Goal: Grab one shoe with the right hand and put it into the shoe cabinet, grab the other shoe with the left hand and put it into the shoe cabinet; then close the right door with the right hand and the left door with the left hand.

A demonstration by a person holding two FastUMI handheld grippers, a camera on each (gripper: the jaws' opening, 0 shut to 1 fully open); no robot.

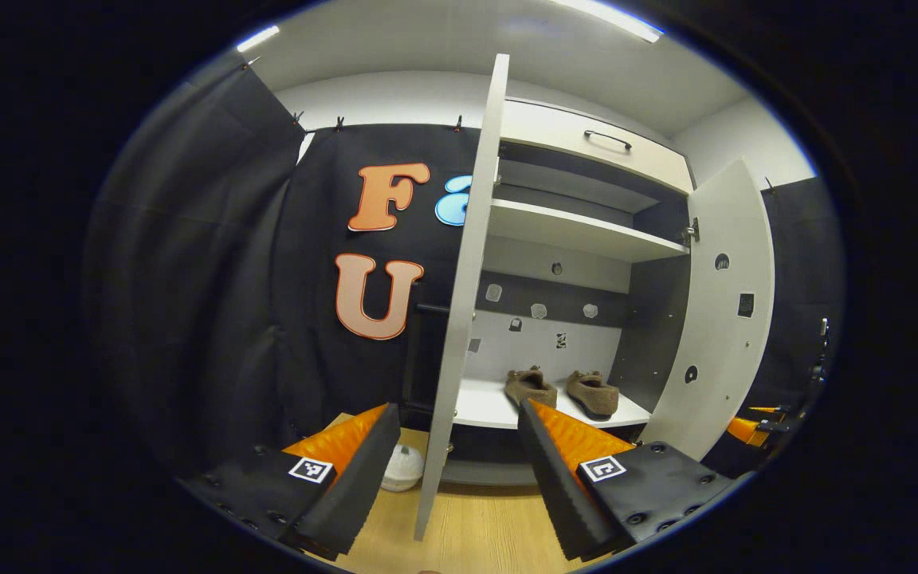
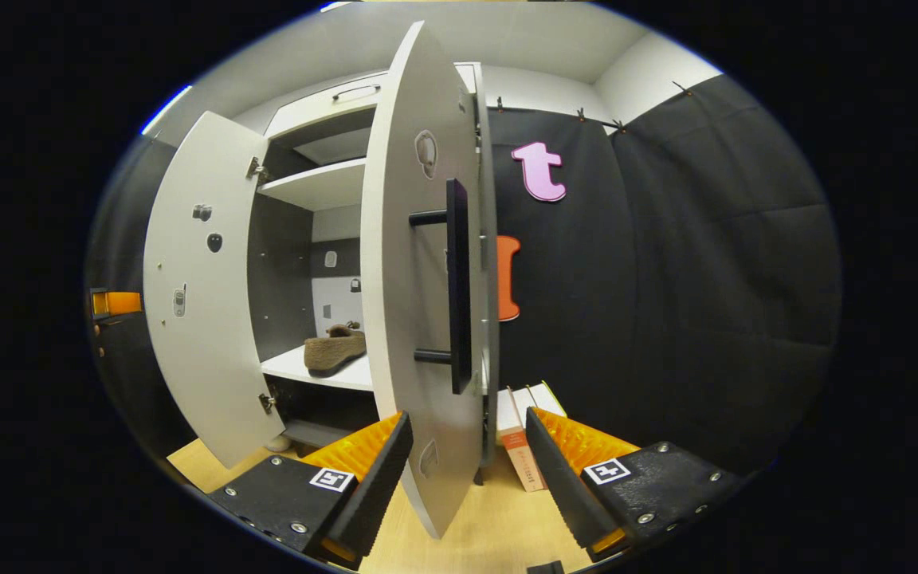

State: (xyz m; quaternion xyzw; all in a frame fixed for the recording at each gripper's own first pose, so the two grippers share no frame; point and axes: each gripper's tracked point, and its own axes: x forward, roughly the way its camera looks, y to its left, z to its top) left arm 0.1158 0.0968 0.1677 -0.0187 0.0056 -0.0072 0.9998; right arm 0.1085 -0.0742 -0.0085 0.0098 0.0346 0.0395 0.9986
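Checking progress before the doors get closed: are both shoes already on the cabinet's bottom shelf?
Yes, in the left gripper view two brown shoes sit side by side on the white bottom shelf of the open cabinet.

My left gripper view looks from low over the wooden floor (image 1: 475, 534), facing the open cabinet (image 1: 578, 231) from its left side, close to the edge of the left door (image 1: 463, 303). My right gripper view faces the same cabinet from its right side, very near the right door (image 2: 419, 263). Both views share the lower shelf (image 1: 491, 406) and the far doors.
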